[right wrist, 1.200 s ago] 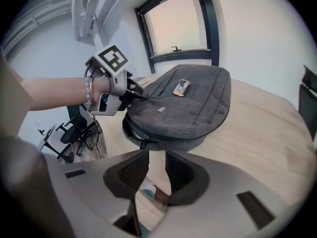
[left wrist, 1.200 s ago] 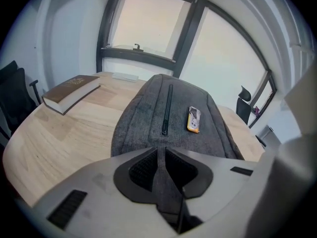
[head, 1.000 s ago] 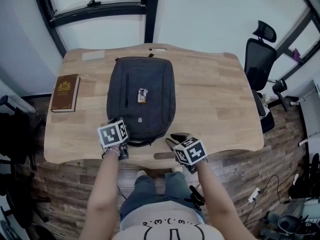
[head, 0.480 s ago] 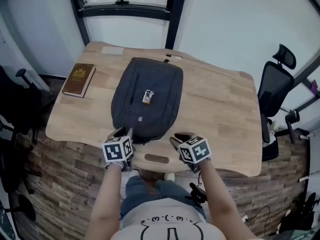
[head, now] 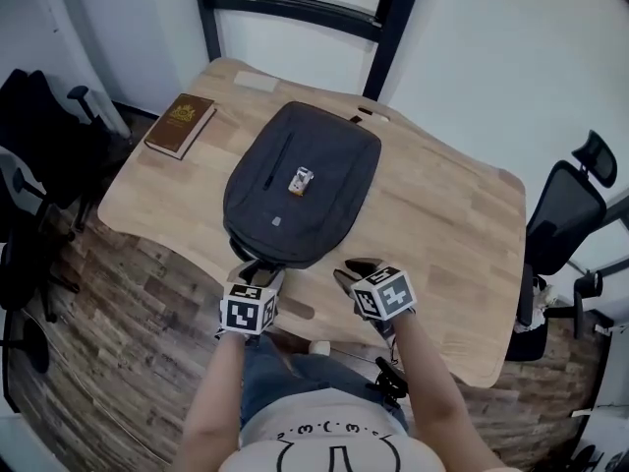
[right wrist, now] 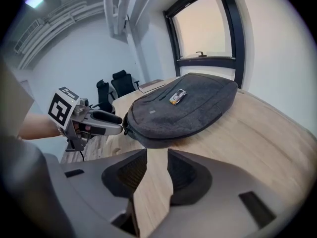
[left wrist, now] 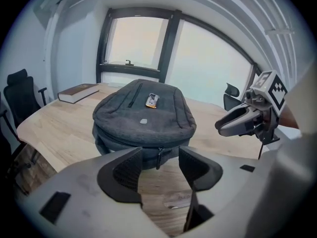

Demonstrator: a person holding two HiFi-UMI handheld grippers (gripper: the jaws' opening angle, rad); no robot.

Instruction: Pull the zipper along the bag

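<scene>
A dark grey backpack (head: 300,185) lies flat on the wooden table (head: 442,224), with a small orange and silver tag (head: 302,180) on top. My left gripper (head: 260,271) sits at the bag's near edge. Its jaws have just been opening and now stand wide. In the left gripper view (left wrist: 160,164) the zipper pull (left wrist: 159,155) hangs in the gap at the jaw tips, and neither pad touches it. My right gripper (head: 350,271) hovers over bare wood just right of the bag. Its jaws (right wrist: 157,157) have also just been opening; only table shows between them.
A brown book (head: 181,124) lies at the table's far left corner. Black office chairs stand to the left (head: 29,116) and right (head: 580,195) of the table. The table's near edge runs just under both grippers.
My left gripper has slid from the bag's near left corner along its near edge, and its jaws have spread wide. The right gripper has rolled a little. The head view has swung.
</scene>
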